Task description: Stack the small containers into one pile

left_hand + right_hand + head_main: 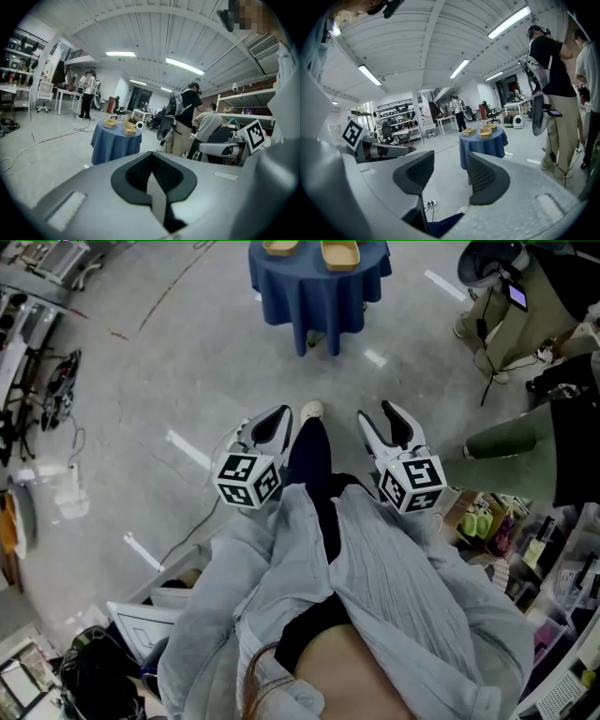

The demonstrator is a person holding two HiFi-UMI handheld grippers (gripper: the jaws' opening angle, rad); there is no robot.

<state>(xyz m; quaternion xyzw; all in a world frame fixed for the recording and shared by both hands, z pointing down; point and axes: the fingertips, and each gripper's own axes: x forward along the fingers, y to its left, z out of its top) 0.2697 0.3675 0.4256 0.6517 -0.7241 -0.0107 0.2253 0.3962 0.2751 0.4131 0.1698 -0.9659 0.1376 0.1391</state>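
The small containers (pixel 339 253) sit side by side on top of the blue table (pixel 319 296), not stacked yet. Both claws are well away from the table. The left claw (pixel 267 427) is closed on nothing. The right claw (pixel 380 423) is open and empty. If the left claw reaches the table closed like that, it may just push a container off the table's edge.

containers (pixel 339 253) cropped, table (pixel 319 287) top cut off
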